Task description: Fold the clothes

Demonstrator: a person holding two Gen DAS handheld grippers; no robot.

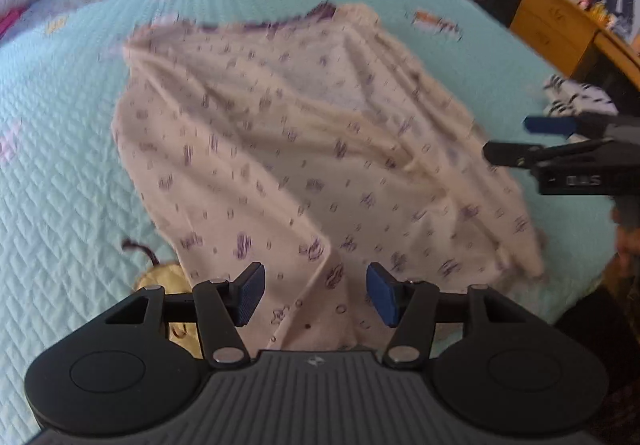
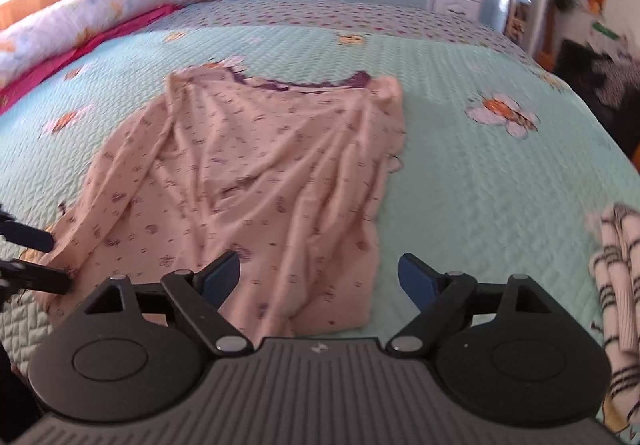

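Left wrist view: pink shirt crumpled on quilt, jaws apart.

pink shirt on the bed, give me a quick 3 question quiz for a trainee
1. True or false: the pink shirt lies spread on the green bedspread, collar at the far end.
2. Which fingers stand wider apart: the left gripper or the right gripper?
3. Multiple choice: the striped cloth lies (a) on top of the shirt, (b) apart from it, toward the right in the right wrist view, (c) between the right fingers.

Key:
1. True; the purple-trimmed collar is at the far end.
2. The right gripper; nothing is pinched. The left fingers flank the shirt's near edge without visibly pressing it.
3. b
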